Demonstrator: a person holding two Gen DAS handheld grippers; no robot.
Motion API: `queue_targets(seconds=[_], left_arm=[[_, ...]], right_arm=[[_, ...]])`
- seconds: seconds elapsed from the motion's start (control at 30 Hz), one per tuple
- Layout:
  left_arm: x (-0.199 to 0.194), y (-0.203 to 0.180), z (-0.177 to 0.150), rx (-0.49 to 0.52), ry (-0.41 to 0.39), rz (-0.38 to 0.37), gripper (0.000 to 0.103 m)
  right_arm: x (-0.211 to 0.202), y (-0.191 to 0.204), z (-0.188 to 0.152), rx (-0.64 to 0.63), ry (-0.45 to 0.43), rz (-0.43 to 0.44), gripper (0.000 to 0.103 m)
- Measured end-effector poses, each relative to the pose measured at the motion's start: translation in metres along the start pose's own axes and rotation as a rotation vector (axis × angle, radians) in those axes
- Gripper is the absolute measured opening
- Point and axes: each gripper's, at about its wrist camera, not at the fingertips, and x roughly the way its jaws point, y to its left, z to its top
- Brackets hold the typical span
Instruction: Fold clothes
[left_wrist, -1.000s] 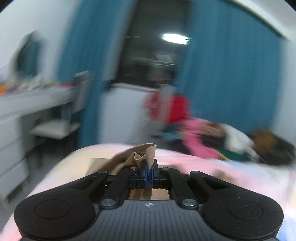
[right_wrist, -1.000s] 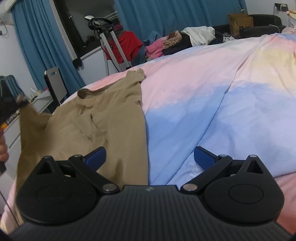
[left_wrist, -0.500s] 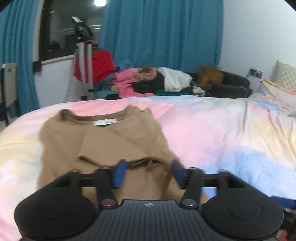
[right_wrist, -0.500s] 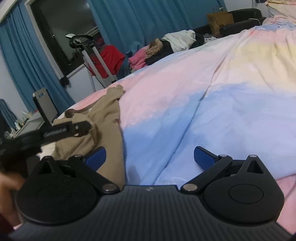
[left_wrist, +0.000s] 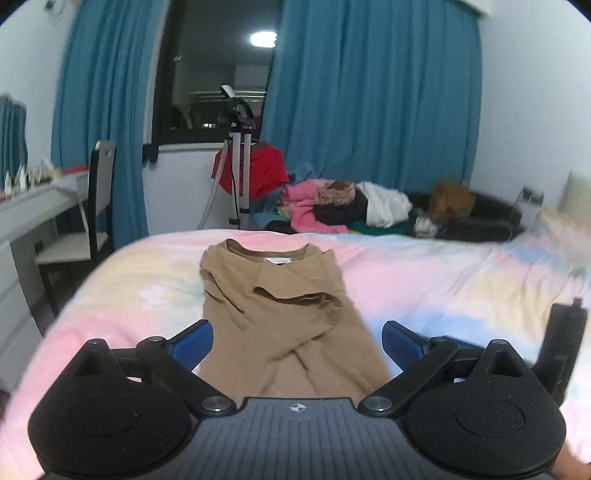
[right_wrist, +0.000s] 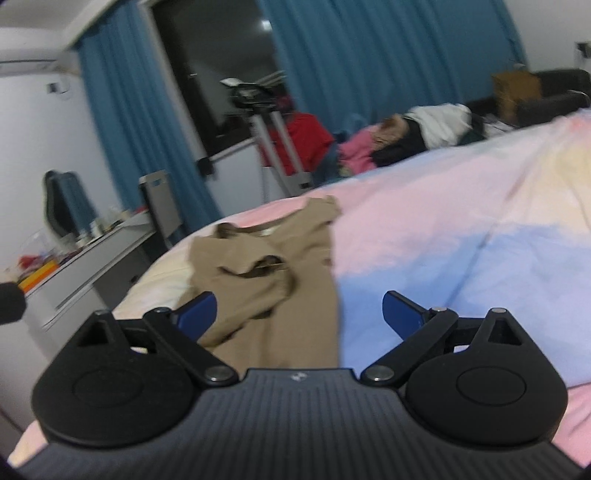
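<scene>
A tan T-shirt (left_wrist: 284, 314) lies on the pastel bedspread (left_wrist: 424, 280), collar and white label at the far end, both sleeves folded in across its body. My left gripper (left_wrist: 297, 341) is open and empty, held above the shirt's near end. My right gripper (right_wrist: 299, 314) is open and empty too; the shirt (right_wrist: 273, 280) lies ahead of it and to the left on the bedspread (right_wrist: 461, 236). A black part of the right gripper (left_wrist: 563, 343) shows at the right edge of the left wrist view.
A pile of clothes (left_wrist: 343, 206) lies past the far end of the bed, beside a tripod (left_wrist: 238, 162) with a red garment. A desk (left_wrist: 33, 206) and chair (left_wrist: 85, 229) stand left. Blue curtains (left_wrist: 369, 92) frame a dark window.
One second ago my left gripper was shut on a fold of the shirt. It let go, opened wide and drew back. The sleeve now lies folded across the shirt. The right gripper shifted left.
</scene>
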Motion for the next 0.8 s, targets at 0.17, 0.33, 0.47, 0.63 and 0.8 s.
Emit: queue_targets(seconds=[0.17,0.33,0.47,0.63,0.8], left_arm=[[-0.027,0.008,-0.003,-0.015,-0.049,-0.051,0.099],[-0.039,0.036,-0.008,-0.053,-0.087,-0.029,0.1],[-0.038,0.061,-0.01,-0.094,-0.109,-0.005,0.1],[-0.023,0.087,-0.017,-0.198,-0.079,0.03,0.1],[-0.006,0.089,-0.021,-0.18,-0.066,0.032,0.101]], right_arm=[[-0.008,0.027,-0.007,-0.048,0.07,0.054,0.081],[0.03,0.056,-0.008,-0.145,0.103,0.041,0.081],[0.083,0.081,0.003,-0.221,0.104,0.023,0.08],[0.15,0.113,0.016,-0.315,0.106,0.001,0.073],[0.182,0.125,0.022,-0.358,0.093,-0.019,0.068]])
